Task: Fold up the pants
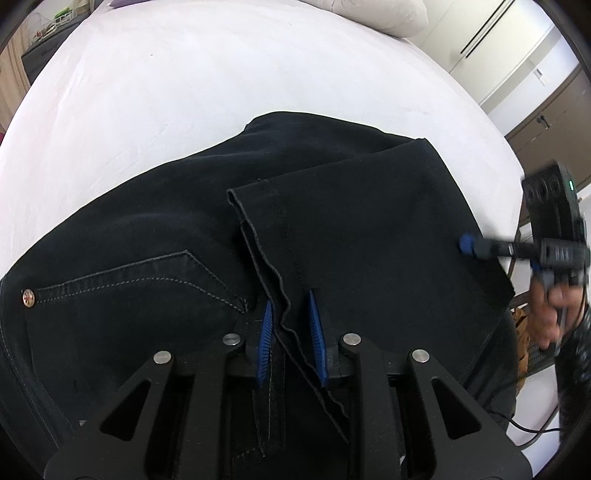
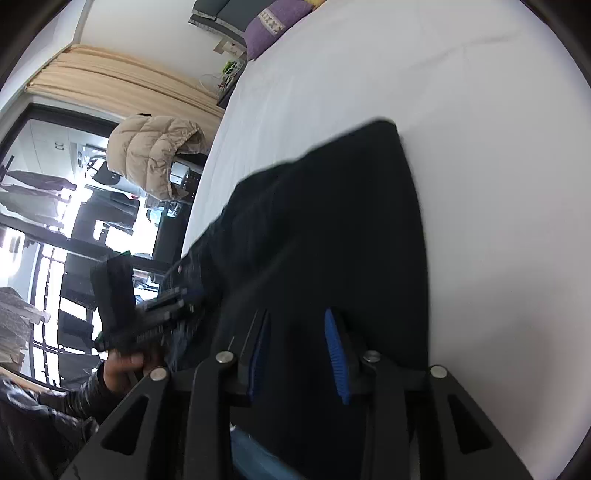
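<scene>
Black pants (image 1: pixel 332 206) lie on a white bed (image 1: pixel 184 110), with the legs folded back over the seat. A back pocket with a rivet (image 1: pixel 28 297) shows at the left. My left gripper (image 1: pixel 290 306) is open, its blue pads astride the hem edge (image 1: pixel 258 251) of the folded leg. My right gripper (image 2: pixel 297 321) is open over the dark cloth (image 2: pixel 332 221) near the fold. It also shows in the left wrist view (image 1: pixel 466 243) at the pants' right edge, held by a hand. The left gripper shows in the right wrist view (image 2: pixel 192 295), blurred.
A pillow (image 1: pixel 376 14) lies at the bed's far end. White cupboards (image 1: pixel 498 55) stand beyond the bed. A beige puffer jacket (image 2: pixel 155 151), curtains and a window are off the bed's left side in the right wrist view. A purple cushion (image 2: pixel 273 22) lies far away.
</scene>
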